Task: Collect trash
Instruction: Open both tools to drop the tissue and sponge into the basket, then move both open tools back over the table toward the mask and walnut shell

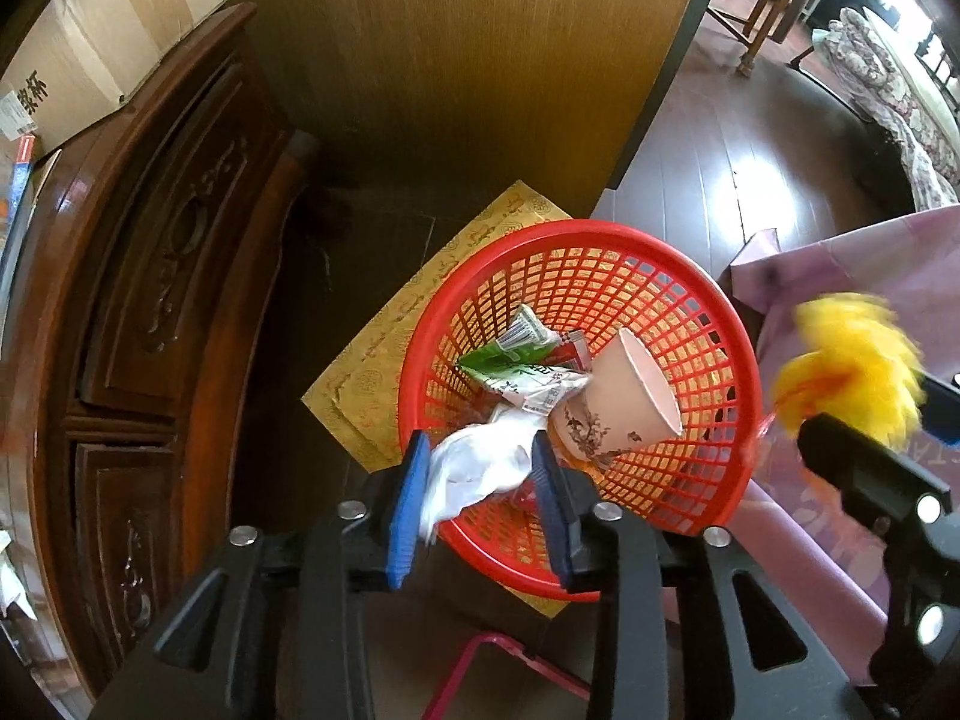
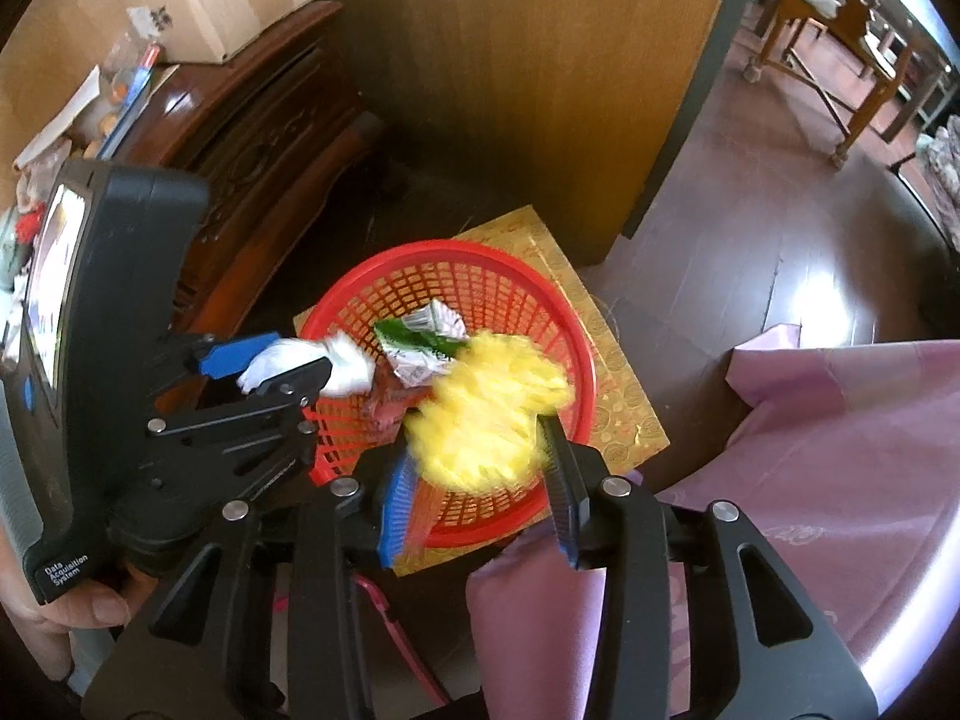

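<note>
A red mesh basket [image 1: 576, 231] stands on the floor, holding a tipped paper cup [image 1: 624, 396] and green-and-white wrappers [image 1: 510, 360]. My left gripper [image 1: 480, 450] hangs over its near rim, pointing down. A crumpled white tissue [image 1: 474, 474] sits loosely between its parted blue pads. My right gripper [image 2: 474, 444] hovers over the basket [image 2: 444, 247] too. A blurred yellow wad [image 2: 486, 414] lies between its spread fingers and looks loose. The right wrist view shows the left gripper [image 2: 300, 354] with the tissue [image 2: 342, 360], and the cup is hidden there. The right gripper [image 1: 888, 420] appears at the left wrist view's right edge.
The basket rests on a gold patterned mat [image 1: 372, 372]. A carved dark wooden cabinet [image 1: 168, 276] with a cardboard box [image 1: 120, 30] on top stands left. A wooden panel [image 1: 480, 60] rises behind. A pink tablecloth [image 2: 840, 450] hangs right. A hand [image 2: 78, 606] holds the left gripper's handle.
</note>
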The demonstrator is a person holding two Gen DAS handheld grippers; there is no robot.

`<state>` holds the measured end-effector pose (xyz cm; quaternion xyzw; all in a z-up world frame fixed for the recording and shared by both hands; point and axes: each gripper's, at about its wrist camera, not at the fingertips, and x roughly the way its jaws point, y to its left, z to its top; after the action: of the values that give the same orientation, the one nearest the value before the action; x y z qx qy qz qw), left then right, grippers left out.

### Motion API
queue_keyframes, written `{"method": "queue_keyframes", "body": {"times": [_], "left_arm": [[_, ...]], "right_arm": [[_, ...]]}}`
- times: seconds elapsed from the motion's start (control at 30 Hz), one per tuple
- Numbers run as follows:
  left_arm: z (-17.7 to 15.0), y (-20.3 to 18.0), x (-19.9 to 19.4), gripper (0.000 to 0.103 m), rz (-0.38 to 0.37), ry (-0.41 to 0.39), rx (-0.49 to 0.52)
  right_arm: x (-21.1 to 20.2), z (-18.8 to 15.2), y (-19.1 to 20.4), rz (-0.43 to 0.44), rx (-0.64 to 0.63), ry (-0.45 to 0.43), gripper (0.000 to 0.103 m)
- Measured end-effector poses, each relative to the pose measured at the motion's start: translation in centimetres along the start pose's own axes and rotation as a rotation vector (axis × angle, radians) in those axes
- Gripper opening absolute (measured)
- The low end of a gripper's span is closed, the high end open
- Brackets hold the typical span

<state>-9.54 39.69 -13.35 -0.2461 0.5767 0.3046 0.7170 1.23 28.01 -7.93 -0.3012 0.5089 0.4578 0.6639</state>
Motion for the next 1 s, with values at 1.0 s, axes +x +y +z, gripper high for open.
{"method": "queue_keyframes", "body": {"times": [1.0], "left_arm": [[-1.2, -6.5, -9.9, 0.064, 0.007, -0.138, 0.145]], "right_arm": [[-11.9, -8.0, -9.4, -0.102, 0.190, -0.171, 0.055]]}}
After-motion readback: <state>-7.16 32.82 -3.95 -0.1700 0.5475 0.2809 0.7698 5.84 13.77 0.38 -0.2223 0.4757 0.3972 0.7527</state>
